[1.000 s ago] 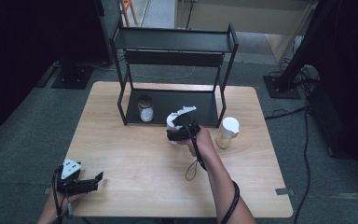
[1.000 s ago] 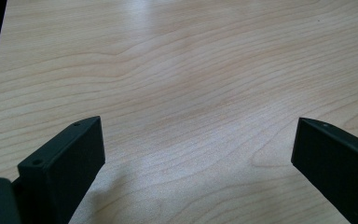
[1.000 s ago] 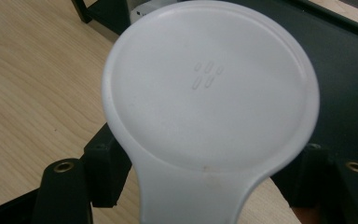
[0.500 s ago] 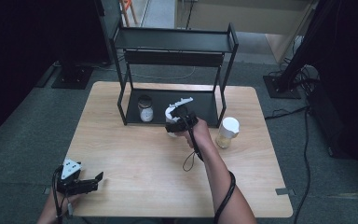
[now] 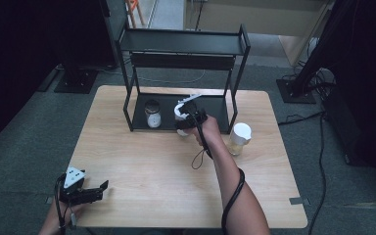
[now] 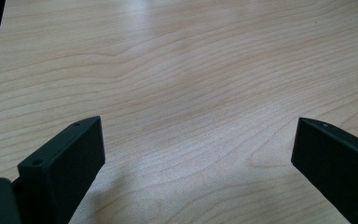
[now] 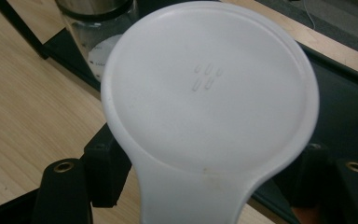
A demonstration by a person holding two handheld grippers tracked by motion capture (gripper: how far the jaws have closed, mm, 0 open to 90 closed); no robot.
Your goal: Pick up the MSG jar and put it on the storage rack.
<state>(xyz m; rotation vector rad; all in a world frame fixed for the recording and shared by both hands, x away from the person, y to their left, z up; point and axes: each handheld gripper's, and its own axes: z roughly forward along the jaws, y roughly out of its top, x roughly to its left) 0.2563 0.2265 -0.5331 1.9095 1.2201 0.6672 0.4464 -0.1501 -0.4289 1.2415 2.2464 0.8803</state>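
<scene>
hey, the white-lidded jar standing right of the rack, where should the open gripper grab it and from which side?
Grip the white-lidded jar around its clear body just below the lid, coming level from the person's side. It stands upright and free on the table, but the rack post stands close on its left, so the front looks clearest for the left gripper.

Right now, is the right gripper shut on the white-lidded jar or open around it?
Shut on it: the right gripper has its black jaws against both sides of the jar, at the rack's lower shelf.

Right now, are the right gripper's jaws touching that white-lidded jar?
Touching. The right gripper view shows the right gripper with both jaws pressed against the white-lidded jar.
</scene>
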